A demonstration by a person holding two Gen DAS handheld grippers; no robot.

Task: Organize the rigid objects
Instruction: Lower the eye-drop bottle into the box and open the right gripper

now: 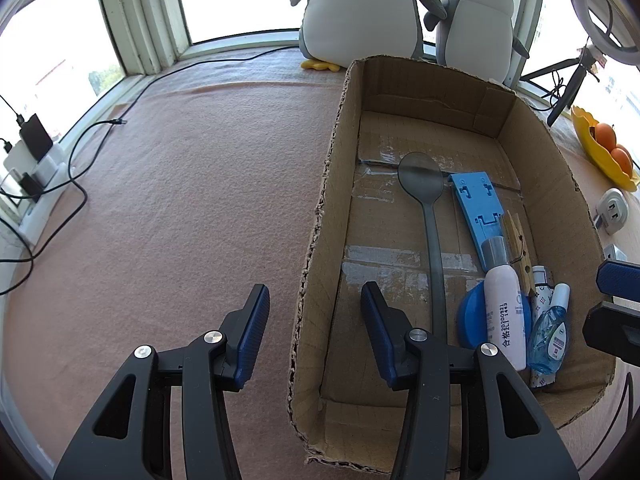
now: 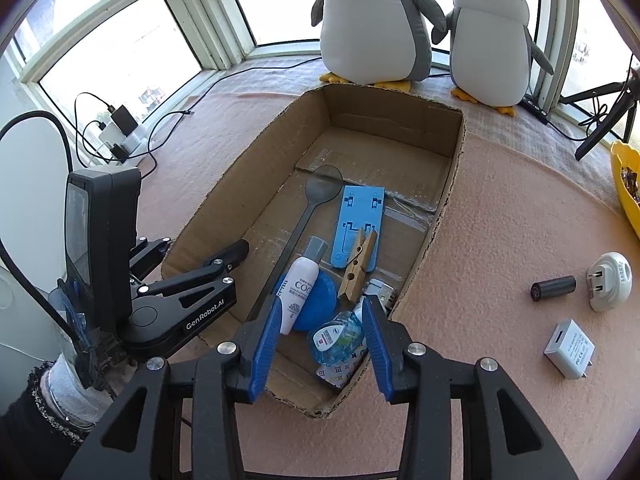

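Observation:
An open cardboard box (image 1: pixel 340 128) (image 2: pixel 452 184) lies on the pink cloth. In it are a grey spoon (image 1: pixel 434 232) (image 2: pixel 304 216), a blue plastic bracket (image 2: pixel 360 216), a wooden clothespin (image 2: pixel 358 266), a white bottle with a grey cap (image 1: pixel 504 308) (image 2: pixel 300 280), a round blue lid (image 2: pixel 320 300), a clear blue bottle (image 1: pixel 550 332) (image 2: pixel 336 336) and a patterned packet (image 2: pixel 340 372). My left gripper (image 1: pixel 316 312) is open and straddles the box's left wall. My right gripper (image 2: pixel 322 340) is open above the clear blue bottle, its pads apart from it.
Right of the box on the cloth lie a black cylinder (image 2: pixel 554 286), a round white plug adapter (image 2: pixel 610 280) and a white charger cube (image 2: pixel 570 348). A yellow bowl with oranges (image 1: pixel 600 148) sits far right. Two plush penguins (image 2: pixel 376 20) stand behind the box; a power strip with cables (image 1: pixel 32 168) lies left.

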